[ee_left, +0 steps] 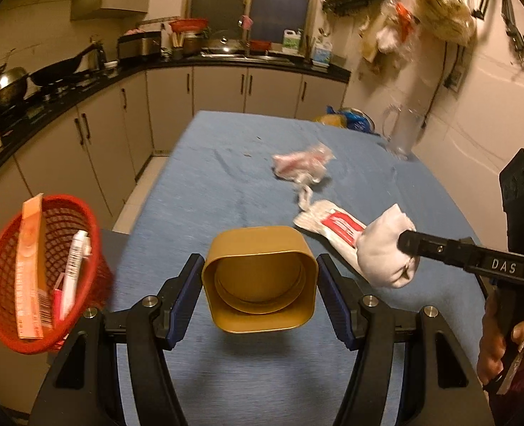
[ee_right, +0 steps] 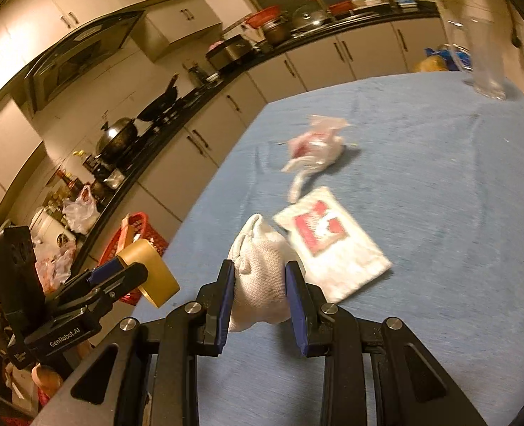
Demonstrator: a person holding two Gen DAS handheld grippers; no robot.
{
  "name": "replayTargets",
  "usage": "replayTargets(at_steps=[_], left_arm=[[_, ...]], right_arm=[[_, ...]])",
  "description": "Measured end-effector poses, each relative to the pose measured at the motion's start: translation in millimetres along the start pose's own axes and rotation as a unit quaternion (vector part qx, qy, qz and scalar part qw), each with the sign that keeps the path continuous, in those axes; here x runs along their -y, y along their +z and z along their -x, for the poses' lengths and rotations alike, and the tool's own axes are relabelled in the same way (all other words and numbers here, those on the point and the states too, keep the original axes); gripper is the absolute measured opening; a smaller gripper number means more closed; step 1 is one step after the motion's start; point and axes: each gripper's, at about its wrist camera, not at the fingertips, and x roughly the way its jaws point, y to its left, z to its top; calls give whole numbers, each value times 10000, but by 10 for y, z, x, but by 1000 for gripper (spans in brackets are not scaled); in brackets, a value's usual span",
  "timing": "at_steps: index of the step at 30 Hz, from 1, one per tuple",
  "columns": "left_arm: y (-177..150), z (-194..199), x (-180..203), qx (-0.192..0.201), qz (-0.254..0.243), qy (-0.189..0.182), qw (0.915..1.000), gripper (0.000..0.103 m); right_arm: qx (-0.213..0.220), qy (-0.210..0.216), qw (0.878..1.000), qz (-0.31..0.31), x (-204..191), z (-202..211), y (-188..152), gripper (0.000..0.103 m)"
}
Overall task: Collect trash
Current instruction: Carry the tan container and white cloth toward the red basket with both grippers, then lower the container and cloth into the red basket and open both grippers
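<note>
Left gripper (ee_left: 260, 280) jaws pinch a gold square lid (ee_left: 258, 278), lifted clear of the blue tablecloth (ee_left: 198, 163). Right gripper (ee_right: 260, 296) jaws pinch a white crumpled wad (ee_right: 258, 280), also off the table. Red basket (ee_left: 45, 277) sits just left of the held lid at the table edge, already holding an orange box (ee_left: 31, 273) and a white tube (ee_left: 74, 273). Task looks partway: two pieces in hand, not yet dropped. Left on the cloth: flat white packet (ee_right: 329, 245) with red print, and a crumpled pink-white wrapper (ee_right: 315, 145) further out. A clear glass pitcher (ee_left: 402, 131) stands at the far right edge.
</note>
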Motion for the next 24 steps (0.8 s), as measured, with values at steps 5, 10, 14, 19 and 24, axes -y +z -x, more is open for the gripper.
replayTargets(at_steps=[5,10,14,19,24], left_arm=[[43,142,-210,138,131,98,9998,63],[59,306,-445,300,268,213,9990,63],[98,432,-664,428,404,342,9977,63],[117,562,-940,556,609,502,9953,63],[105,655,-1152,648,768,628,9930,63]], right_arm=[[-59,163,9996,215,-297,-150,66,31],[-108,277,9987,407,-577,-273,126,31],[-132,391,9977,532,-755,-366,184,31],[-183,539,9958,718,-1031,-498,212,31],[-243,645,9940,850,-1248,-617,226,31]])
